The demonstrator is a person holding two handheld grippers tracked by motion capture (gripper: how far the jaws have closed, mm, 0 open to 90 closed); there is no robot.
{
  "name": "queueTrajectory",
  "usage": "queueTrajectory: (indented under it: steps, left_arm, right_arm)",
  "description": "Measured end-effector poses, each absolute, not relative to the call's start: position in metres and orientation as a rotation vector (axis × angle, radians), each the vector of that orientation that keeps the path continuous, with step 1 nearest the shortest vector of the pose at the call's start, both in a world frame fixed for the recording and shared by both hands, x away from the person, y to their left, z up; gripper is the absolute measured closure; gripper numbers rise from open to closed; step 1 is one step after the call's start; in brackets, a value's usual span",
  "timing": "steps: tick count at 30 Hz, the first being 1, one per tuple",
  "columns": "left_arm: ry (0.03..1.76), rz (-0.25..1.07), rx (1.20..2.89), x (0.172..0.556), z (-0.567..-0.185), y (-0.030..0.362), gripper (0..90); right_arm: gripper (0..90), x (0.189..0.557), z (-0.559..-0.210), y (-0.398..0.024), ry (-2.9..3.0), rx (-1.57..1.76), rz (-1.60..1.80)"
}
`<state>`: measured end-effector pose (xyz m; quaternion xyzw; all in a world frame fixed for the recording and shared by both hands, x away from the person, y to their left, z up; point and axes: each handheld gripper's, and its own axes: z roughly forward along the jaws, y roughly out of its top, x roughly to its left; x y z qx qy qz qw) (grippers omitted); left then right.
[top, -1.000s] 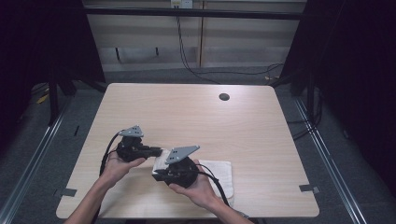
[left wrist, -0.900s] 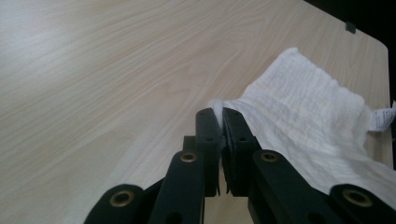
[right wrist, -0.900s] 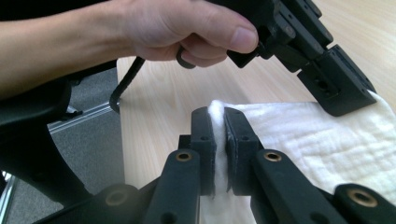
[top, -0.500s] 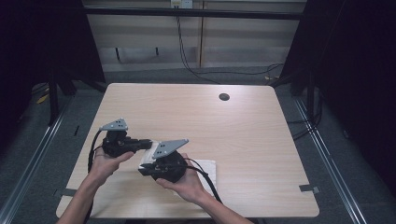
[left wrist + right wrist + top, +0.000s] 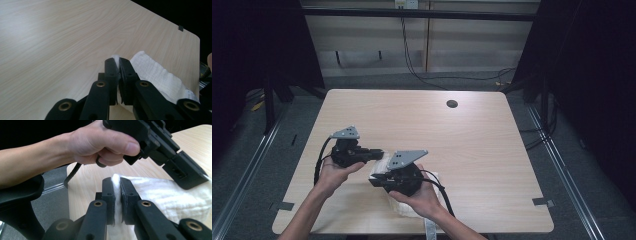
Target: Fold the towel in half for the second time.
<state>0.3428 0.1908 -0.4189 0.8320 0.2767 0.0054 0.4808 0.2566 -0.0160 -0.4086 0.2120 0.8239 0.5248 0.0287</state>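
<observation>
Both grippers (image 5: 118, 62) (image 5: 115, 181) clamped on towel (image 5: 155, 72)

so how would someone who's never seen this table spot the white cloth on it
Start at the light wooden table and go to its near edge, where two hands hold black grippers. The white cloth lies under them, pinched by the left gripper and the right gripper. It is the table's one soft, pale, crinkled thing.

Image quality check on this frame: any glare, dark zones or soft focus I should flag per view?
High view: table evenly lit, surroundings nearly black, mild sheen near the far edge. Left gripper view: broad pale glare on the wood at upper left; white cloth sharp, left gripper jaws soft up close. Right gripper view: the person's left hand well lit, right gripper slightly blurred, cloth nearly blown out.
</observation>
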Motion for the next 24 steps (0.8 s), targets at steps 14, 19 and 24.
queueTrajectory:
  steps: [14,19,24]
  left_arm:
    - [0.573,-0.014,2.111,0.339,-0.422,0.136,85.9]
    - [0.55,-0.031,2.127,0.339,-0.426,0.121,85.9]
    - [0.558,-0.066,2.149,0.341,-0.436,0.106,85.9]
  right_arm:
    - [83.2,0.243,-0.416,-0.058,2.537,0.764,1.598]
    - [82.9,0.238,-0.422,-0.069,2.538,0.787,1.592]
    - [82.5,0.235,-0.427,-0.084,2.527,0.824,1.574]
